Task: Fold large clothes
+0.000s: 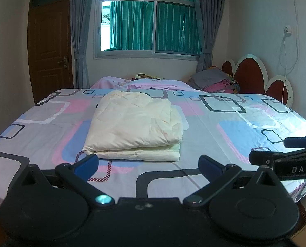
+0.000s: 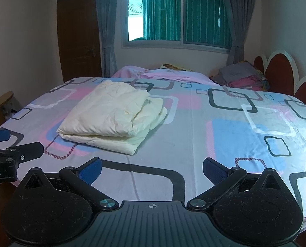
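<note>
A cream garment (image 1: 135, 123) lies folded into a thick rectangle on the patterned bed sheet (image 1: 225, 127). It also shows in the right wrist view (image 2: 111, 117), left of centre. My left gripper (image 1: 148, 163) is open and empty, just in front of the garment's near edge. My right gripper (image 2: 151, 169) is open and empty, over bare sheet to the right of the garment. Part of the right gripper (image 1: 284, 156) shows at the right edge of the left wrist view. Part of the left gripper (image 2: 6, 150) shows at the left edge of the right wrist view.
A pink blanket (image 1: 144, 83) lies at the far side of the bed. A stack of folded clothes (image 1: 216, 81) sits by the red and white headboard (image 1: 249, 75). A wooden door (image 1: 49, 45) and a curtained window (image 1: 148, 24) are behind.
</note>
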Available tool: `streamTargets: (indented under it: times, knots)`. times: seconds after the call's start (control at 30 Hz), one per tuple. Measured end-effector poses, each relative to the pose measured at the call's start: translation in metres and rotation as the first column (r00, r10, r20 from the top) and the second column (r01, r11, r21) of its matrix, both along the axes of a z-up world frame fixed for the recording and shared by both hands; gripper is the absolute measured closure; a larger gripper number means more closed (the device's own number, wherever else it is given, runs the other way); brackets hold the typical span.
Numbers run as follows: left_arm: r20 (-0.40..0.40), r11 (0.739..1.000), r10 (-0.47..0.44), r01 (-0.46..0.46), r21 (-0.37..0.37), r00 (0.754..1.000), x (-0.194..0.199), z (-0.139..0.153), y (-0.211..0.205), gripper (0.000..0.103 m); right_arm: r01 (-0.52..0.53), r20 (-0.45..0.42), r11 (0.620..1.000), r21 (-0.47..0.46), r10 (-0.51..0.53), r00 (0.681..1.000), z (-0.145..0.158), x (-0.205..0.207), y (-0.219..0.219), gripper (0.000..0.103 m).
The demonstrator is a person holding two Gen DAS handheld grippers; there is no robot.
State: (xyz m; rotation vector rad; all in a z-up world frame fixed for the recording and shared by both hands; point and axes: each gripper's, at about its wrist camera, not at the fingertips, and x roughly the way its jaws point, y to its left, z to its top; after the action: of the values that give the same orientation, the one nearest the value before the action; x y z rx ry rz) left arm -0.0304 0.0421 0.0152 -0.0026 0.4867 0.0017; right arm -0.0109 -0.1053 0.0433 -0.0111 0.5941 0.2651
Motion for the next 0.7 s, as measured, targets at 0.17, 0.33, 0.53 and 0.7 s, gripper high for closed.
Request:
streamTargets:
  times: [0.17,0.33,0.53,0.7]
  knots:
    - [0.003,1.000,0.001,-0.001,0.001,1.000,0.0005,-0.0005,-0.0007,0.000,-0.002,0.002,1.000,-0.003,0.002,1.000,0.0003,0.0003,-0.0001,0.000]
    - [0.004,1.000,-0.001,0.001,0.003,1.000,0.0010,-0.0005,-0.0017,0.000,0.001,0.010,1.000,-0.006,-0.001,1.000,0.0010,0.0001,-0.0013,0.000]
    - [0.004,1.000,-0.005,0.005,0.007,1.000,0.0027,-0.0002,-0.0044,0.000,0.000,0.006,1.000,-0.002,0.000,1.000,0.0000,0.0011,-0.0056,0.000]
    - [0.003,1.000,-0.005,0.005,0.007,1.000,0.0030,-0.0002,-0.0042,0.000,0.000,0.007,1.000,0.000,0.000,1.000,0.0007,0.0014,-0.0080,0.000]
